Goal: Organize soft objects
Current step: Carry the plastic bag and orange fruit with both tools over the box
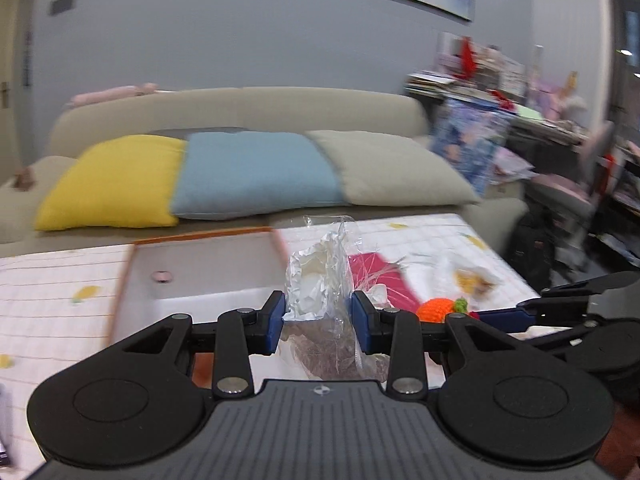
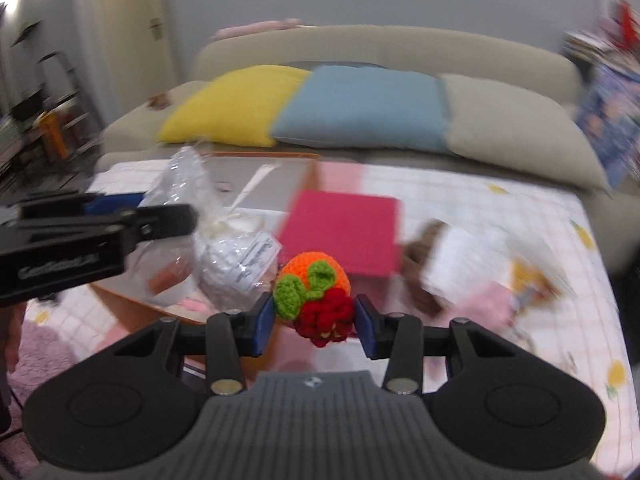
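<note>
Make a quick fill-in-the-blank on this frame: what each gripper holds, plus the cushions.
1. The left gripper is shut on a clear plastic ____.
2. The right gripper is shut on a crocheted toy whose round body is ____.
3. On the sofa, the blue cushion lies between the grey cushion and the ____ one.
4. Behind the toy, a ____ cloth lies flat on the table.

Missing words: bag; orange; yellow; pink
</note>
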Tool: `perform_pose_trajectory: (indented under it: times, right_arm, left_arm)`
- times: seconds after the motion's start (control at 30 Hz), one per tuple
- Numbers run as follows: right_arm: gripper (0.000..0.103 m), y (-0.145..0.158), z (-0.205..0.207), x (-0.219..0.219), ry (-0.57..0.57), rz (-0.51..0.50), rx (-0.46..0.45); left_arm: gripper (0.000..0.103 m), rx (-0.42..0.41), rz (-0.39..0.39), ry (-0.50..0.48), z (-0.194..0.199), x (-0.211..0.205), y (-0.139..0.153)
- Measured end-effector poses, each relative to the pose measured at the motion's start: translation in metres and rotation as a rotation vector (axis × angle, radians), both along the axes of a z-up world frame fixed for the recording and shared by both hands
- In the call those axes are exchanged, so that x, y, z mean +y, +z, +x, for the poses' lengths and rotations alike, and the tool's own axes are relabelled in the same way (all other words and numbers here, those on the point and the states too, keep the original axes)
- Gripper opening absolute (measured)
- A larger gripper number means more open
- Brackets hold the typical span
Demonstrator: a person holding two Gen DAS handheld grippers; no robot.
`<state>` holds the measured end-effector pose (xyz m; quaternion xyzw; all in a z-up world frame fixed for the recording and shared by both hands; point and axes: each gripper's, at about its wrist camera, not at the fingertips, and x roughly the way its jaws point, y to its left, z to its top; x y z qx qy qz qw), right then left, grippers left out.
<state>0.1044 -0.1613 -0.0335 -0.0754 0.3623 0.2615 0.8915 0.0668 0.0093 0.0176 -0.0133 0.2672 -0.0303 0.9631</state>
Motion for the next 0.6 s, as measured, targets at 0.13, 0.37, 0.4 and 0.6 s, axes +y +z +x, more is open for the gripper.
perform_pose_trajectory:
  times: [0.13, 0.37, 0.4, 0.6]
  right_arm:
    - [0.042, 0.002, 0.001, 0.038, 0.092, -0.033, -0.016]
    - [0.042, -0.012, 0.014, 0.089, 0.206, -0.16, -0.021]
    - [0.042, -0.014, 0.016, 0.095, 0.22, -0.183, -0.026]
    - [0.042, -0.038, 0.035, 0.123, 0.303, -0.286, -0.014]
  left_arm:
    - [0.04, 0.016, 0.04, 0.065, 0.002, 0.014, -0.005]
    - [0.04, 0.05, 0.058, 0.105, 0.013, 0.034, -0.022]
    - [0.04, 0.06, 0.052, 0.106, 0.016, 0.037, -0.026]
    - [0.04, 0.123, 0.052, 0.092, 0.036, 0.054, -0.048]
